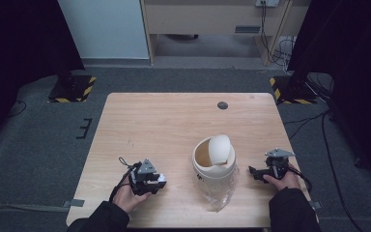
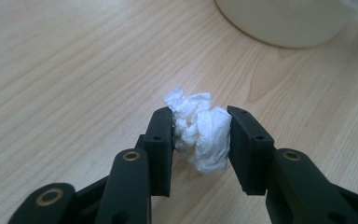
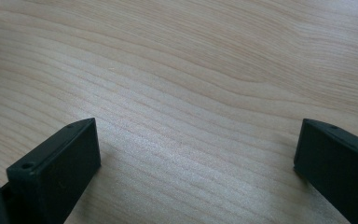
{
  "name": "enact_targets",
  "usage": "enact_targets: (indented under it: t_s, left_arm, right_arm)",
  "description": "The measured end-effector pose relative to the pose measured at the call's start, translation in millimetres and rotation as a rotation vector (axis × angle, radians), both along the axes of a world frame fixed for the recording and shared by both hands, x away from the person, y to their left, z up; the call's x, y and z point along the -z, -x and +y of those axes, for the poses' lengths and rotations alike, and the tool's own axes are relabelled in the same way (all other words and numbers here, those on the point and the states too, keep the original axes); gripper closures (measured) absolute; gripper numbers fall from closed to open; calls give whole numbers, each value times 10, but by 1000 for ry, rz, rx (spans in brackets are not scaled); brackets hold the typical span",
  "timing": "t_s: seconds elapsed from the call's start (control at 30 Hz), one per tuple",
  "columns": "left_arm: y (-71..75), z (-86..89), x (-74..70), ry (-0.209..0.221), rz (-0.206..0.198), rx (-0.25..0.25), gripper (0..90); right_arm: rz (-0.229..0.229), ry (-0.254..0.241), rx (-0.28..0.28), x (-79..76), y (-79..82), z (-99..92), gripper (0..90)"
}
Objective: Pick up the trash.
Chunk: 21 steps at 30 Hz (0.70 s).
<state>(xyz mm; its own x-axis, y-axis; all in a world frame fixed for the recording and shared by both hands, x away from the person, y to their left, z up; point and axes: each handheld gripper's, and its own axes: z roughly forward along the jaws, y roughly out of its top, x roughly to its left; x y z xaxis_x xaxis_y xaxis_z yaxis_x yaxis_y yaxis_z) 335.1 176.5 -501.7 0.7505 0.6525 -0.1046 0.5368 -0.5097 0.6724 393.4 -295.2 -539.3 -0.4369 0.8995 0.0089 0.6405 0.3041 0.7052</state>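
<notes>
One crumpled white tissue (image 2: pixel 199 133) sat pinched between the jaws of the left claw (image 2: pixel 200 135), low over the wooden counter (image 1: pixel 164 125) and left of the single cream swing-lid bin (image 1: pixel 214 162). The bin held a clear plastic liner (image 1: pixel 221 197); its other contents could not be told. The right claw (image 3: pixel 196 149) stood wide apart, holding nothing.

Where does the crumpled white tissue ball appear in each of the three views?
High view: the crumpled white tissue ball sits at the left claw tip, lower left of centre.
Left gripper view: centre, pinched between the black jaws.
Right gripper view: not in it.
Shared landmark: the cream round bin, top right in the left gripper view.
</notes>
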Motion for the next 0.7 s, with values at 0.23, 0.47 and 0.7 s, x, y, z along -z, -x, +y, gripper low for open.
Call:
enact_targets:
  t_s: [0.23,0.47,0.7]
  left_arm:
    - [8,71,-96,65,-51,-38,621]
    - [32,139,-210,135,-118,-73,621]
    - [67,155,-361,220,-199,-94,624]
  right_arm:
    - [0,0,0,0,0,0,5]
    - [0,0,0,0,0,0,6]
    - [-1,1,-3,0,0,-2,6]
